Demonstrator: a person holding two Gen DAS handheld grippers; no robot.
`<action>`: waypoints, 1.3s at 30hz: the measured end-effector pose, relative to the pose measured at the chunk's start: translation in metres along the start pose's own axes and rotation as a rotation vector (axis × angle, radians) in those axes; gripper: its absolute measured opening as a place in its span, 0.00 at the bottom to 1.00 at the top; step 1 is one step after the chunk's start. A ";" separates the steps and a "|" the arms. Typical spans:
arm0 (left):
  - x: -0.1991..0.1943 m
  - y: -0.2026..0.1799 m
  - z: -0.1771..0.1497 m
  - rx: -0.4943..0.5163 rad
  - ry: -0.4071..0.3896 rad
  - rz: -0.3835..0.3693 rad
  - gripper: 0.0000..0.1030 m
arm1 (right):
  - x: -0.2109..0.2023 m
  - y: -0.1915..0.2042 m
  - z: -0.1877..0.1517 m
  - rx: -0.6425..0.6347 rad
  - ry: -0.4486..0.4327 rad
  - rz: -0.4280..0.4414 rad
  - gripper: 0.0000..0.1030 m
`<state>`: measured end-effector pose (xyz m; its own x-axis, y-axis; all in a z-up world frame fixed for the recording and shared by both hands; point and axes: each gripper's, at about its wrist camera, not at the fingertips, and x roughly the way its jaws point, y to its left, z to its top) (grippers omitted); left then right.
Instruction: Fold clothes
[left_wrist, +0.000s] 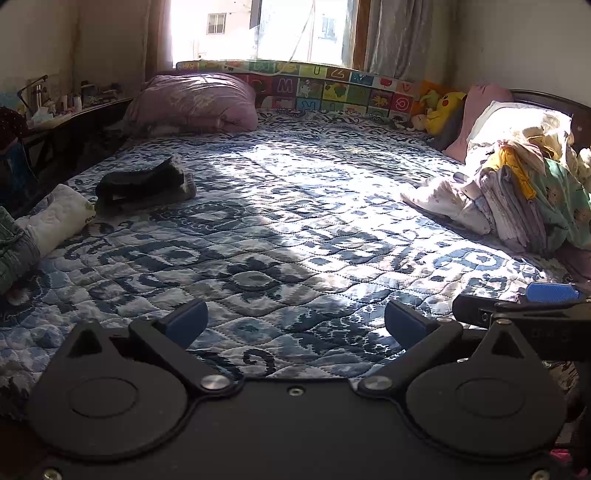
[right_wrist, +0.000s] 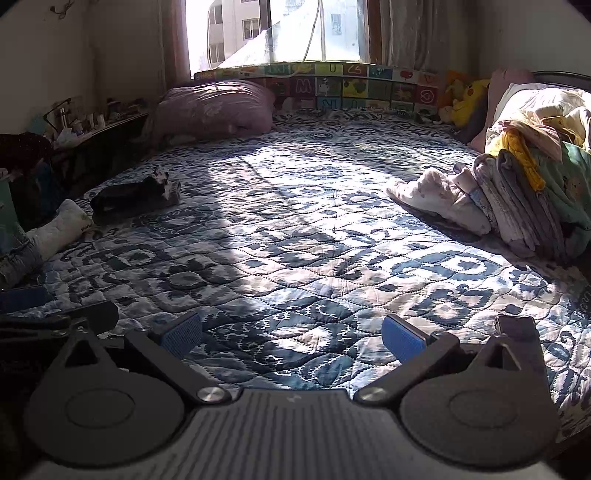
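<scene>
- Pile of unfolded clothes (left_wrist: 532, 192) heaped at the right edge of the bed, against the pale pillows; white, lilac, yellow and mint-green pieces mixed. A white garment (left_wrist: 439, 201) spills from its base, long axis running left toward the bed's centre.
- Dark folded garment (left_wrist: 144, 182) on the left side of the quilt (left_wrist: 295, 229), long axis roughly left-right, far end raised slightly.
- White folded piece (left_wrist: 59, 218) near the left edge, just beside a green-grey folded item (left_wrist: 14, 247).
- Left gripper (left_wrist: 295, 325): jaws spread wide, nothing between the blue pads (left_wrist: 188, 321); over the bare quilt at the bed's near edge. Whether it touches the quilt cannot be told.
- Right gripper (right_wrist: 291, 338): likewise wide open, empty, over the quilt; its blue pad and black finger show at the right edge of the left wrist view.
- Both point toward the window (right_wrist: 280, 33), purple pillow (right_wrist: 218, 107) and alphabet play mat (right_wrist: 351, 86) at the far side.
</scene>
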<state>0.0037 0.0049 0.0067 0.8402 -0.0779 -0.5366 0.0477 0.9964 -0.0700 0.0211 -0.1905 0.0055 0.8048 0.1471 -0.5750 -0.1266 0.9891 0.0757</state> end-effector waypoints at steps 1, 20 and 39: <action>0.004 0.000 0.001 0.004 -0.001 -0.005 1.00 | 0.003 -0.001 0.001 -0.004 -0.006 -0.001 1.00; 0.151 -0.053 0.044 -0.024 0.217 -0.250 1.00 | 0.101 -0.103 -0.031 0.171 -0.108 -0.052 1.00; 0.253 -0.220 0.116 0.273 0.166 -0.481 0.99 | 0.089 -0.219 0.000 0.441 -0.232 -0.287 1.00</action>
<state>0.2683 -0.2298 -0.0162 0.5948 -0.5063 -0.6243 0.5597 0.8184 -0.1305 0.1205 -0.3942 -0.0623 0.8836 -0.1786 -0.4329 0.3295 0.8939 0.3038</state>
